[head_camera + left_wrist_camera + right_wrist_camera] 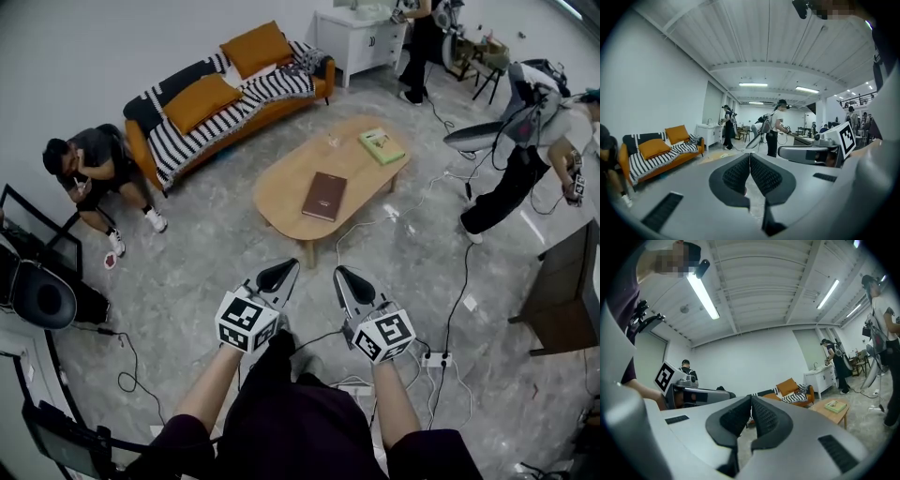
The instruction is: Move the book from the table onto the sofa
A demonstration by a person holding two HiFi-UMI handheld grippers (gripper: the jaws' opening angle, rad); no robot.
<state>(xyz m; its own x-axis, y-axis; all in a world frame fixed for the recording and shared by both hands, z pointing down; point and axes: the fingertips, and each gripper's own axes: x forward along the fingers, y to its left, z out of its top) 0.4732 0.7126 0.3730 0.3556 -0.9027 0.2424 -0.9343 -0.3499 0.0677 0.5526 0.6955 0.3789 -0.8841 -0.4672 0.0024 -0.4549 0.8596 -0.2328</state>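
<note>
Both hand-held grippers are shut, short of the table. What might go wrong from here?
Two books lie on the table: the brown book and the green book, so the wrong one may get picked. Loose cables cross the floor by the table and could snag a foot.

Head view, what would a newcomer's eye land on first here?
The orange sofa with a black-and-white striped throw stands out at upper left. In the centre, an oval light wooden table carries a dark brown book and a green book. Low in the frame, the left hand-held gripper and right hand-held gripper, both shut and empty, point toward it.
</note>
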